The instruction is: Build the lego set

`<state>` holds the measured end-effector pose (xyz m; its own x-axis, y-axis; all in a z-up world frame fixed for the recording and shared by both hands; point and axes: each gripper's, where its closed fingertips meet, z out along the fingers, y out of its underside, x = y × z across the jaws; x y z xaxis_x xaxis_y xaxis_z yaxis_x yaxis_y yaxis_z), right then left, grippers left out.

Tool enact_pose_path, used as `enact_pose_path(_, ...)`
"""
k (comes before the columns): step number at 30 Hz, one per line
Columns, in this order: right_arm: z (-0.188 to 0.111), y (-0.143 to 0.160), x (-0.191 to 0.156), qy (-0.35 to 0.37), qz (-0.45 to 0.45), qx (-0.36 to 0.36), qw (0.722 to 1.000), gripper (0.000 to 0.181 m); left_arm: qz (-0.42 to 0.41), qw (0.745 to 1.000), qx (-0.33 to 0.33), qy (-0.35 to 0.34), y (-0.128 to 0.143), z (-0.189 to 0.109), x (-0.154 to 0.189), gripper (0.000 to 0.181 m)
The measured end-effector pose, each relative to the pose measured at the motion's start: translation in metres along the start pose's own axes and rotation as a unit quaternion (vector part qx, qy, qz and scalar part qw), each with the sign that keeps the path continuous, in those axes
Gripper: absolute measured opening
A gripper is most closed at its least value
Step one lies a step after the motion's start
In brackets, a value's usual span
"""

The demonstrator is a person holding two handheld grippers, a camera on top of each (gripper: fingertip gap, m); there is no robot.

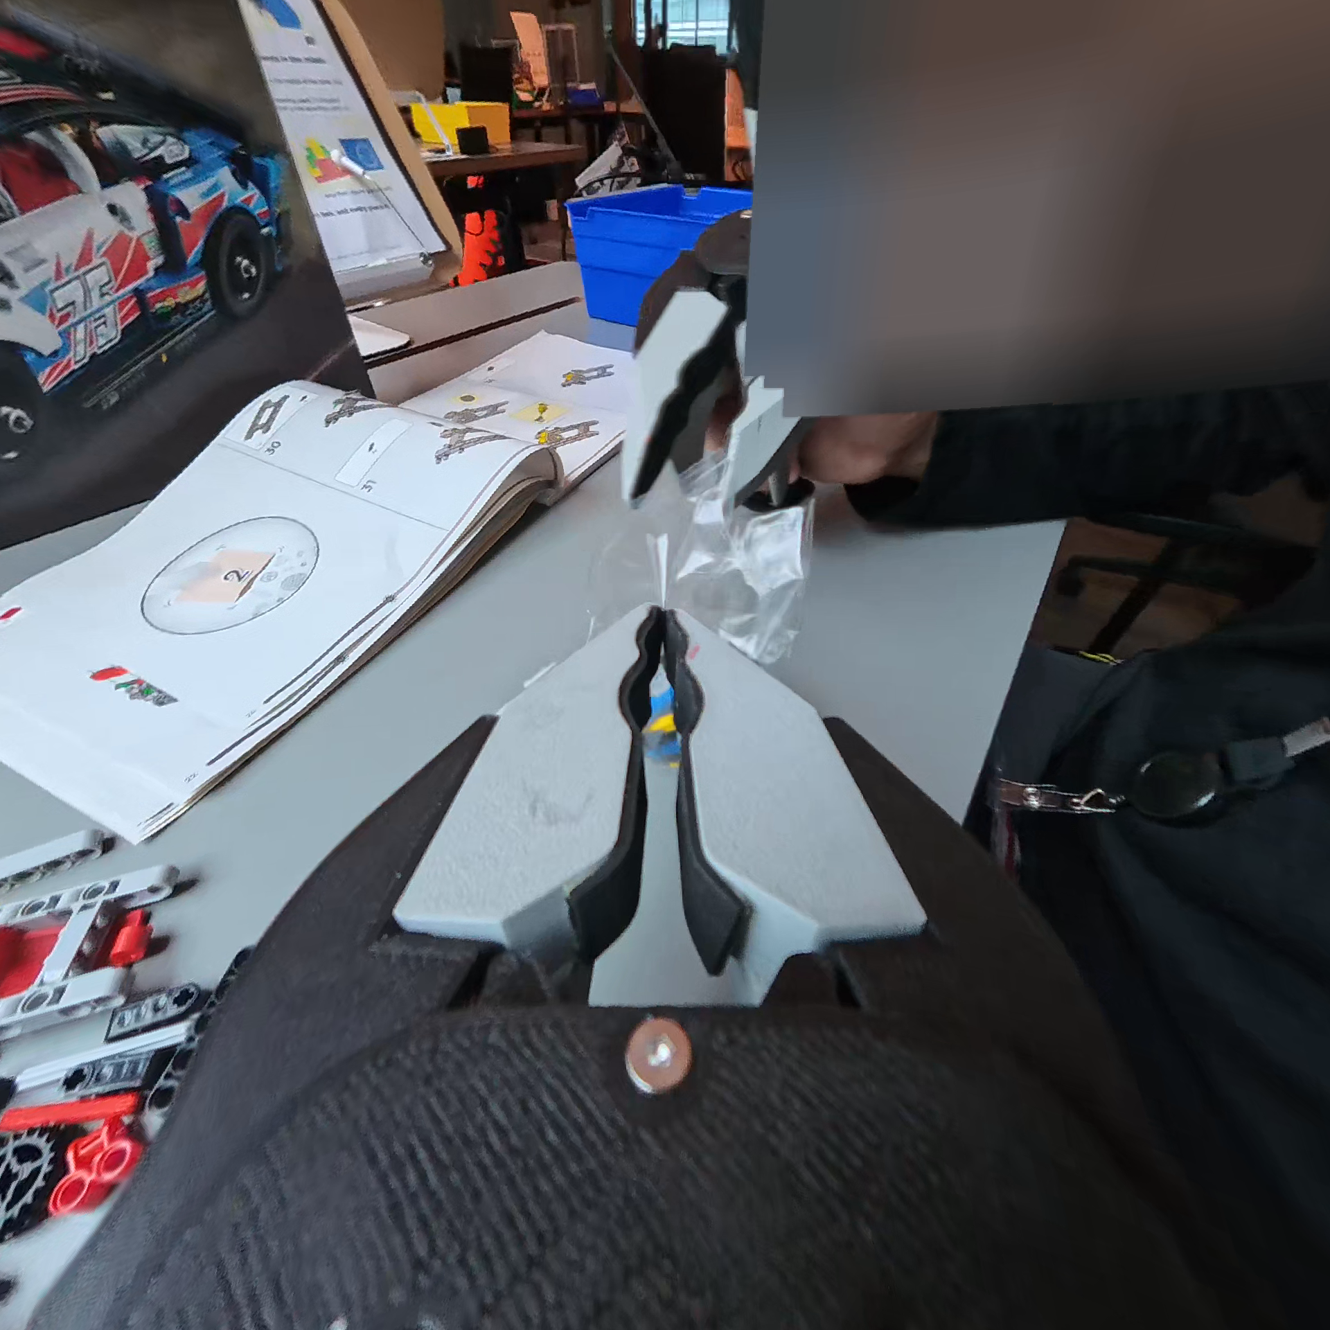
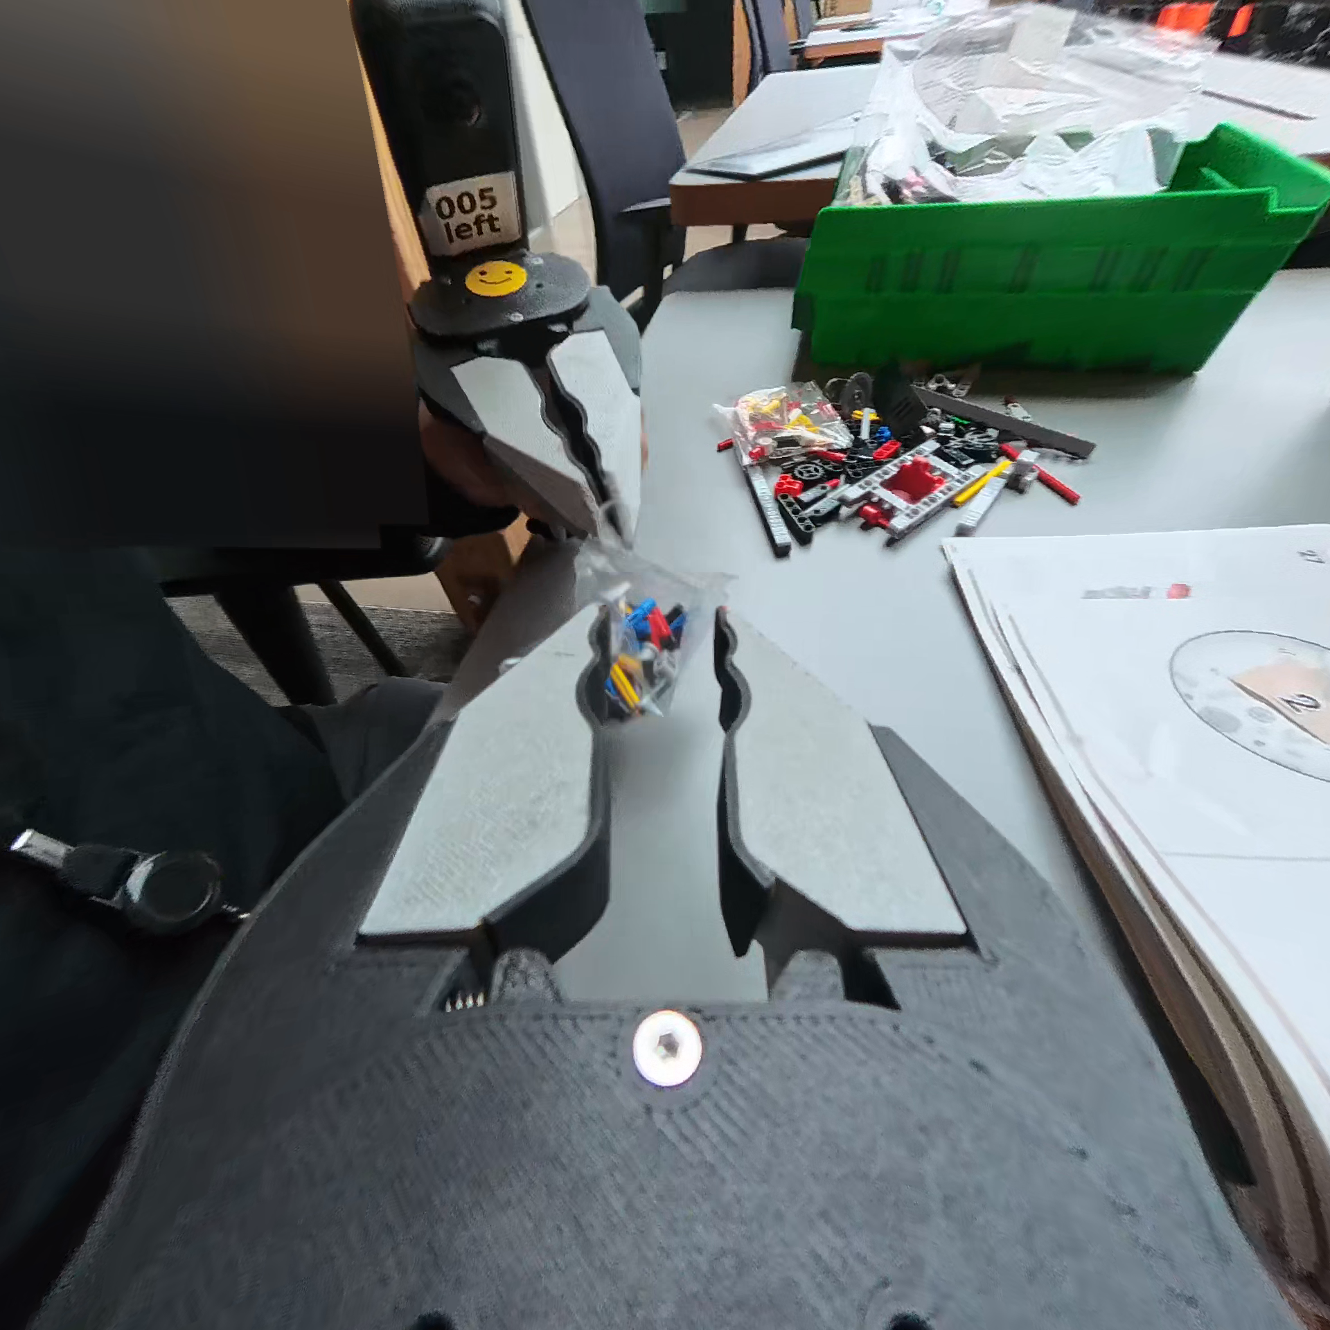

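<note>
My left gripper (image 1: 658,617) is shut on the top edge of a small clear plastic bag (image 1: 741,568) of lego pins and holds it above the grey table. In the right wrist view the bag (image 2: 640,648) hangs from the left gripper (image 2: 612,522), with blue, red, yellow and black pieces in it. My right gripper (image 2: 658,625) is open, and the bag hangs between its fingers, close to the left finger. In the left wrist view the right gripper (image 1: 702,478) stands open over the far side of the bag.
Loose lego parts (image 2: 899,468) and a part-built grey and red frame lie on the table (image 2: 828,648), beside a second small bag (image 2: 784,417). An open instruction book (image 1: 288,576) lies nearby. A green bin (image 2: 1043,288), a blue bin (image 1: 633,245) and the set's box (image 1: 108,252) stand behind. There is about 4 centimetres between the tips of the two grippers.
</note>
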<state>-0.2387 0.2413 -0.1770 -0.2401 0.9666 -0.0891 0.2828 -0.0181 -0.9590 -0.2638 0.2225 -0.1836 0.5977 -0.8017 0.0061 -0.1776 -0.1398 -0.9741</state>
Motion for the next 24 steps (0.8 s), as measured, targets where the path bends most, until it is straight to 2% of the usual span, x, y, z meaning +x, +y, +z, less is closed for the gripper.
enact_pose_path(5,0.001,-0.008,-0.006,-0.052,-0.003,-0.015,0.999,0.034,0.052,0.998,-0.029,-0.005,0.008,0.007,0.008,0.0)
enact_pose_path(7,-0.001,-0.01,-0.016,-0.083,-0.026,-0.023,0.996,0.027,0.073,0.997,-0.032,0.002,0.008,0.007,0.015,0.0)
enact_pose_path(8,-0.001,-0.009,-0.021,-0.101,-0.033,-0.034,0.994,0.03,0.083,0.996,-0.033,0.001,0.008,0.008,0.017,0.0)
enact_pose_path(10,0.001,-0.001,-0.027,-0.122,-0.036,-0.072,0.989,0.049,0.095,0.995,-0.037,0.005,0.006,0.009,0.02,0.0)
enact_pose_path(12,0.005,0.006,-0.034,-0.138,-0.046,-0.098,0.985,0.041,0.104,0.994,-0.034,0.007,0.002,0.009,0.023,0.0)
enact_pose_path(15,0.007,0.022,-0.041,-0.139,-0.076,-0.154,0.975,0.031,0.117,0.992,-0.039,0.006,0.001,0.007,0.025,0.0)
enact_pose_path(20,0.002,0.05,-0.065,-0.161,-0.142,-0.252,0.944,0.043,0.178,0.983,-0.027,0.032,0.004,-0.004,0.03,0.0)
enact_pose_path(22,0.004,0.043,-0.066,-0.143,-0.173,-0.245,0.943,0.046,0.199,0.978,-0.013,0.056,0.005,-0.01,0.034,0.0)
enact_pose_path(24,0.004,0.027,-0.058,-0.122,-0.158,-0.213,0.957,0.041,0.215,0.975,-0.004,0.061,0.004,-0.013,0.034,0.0)
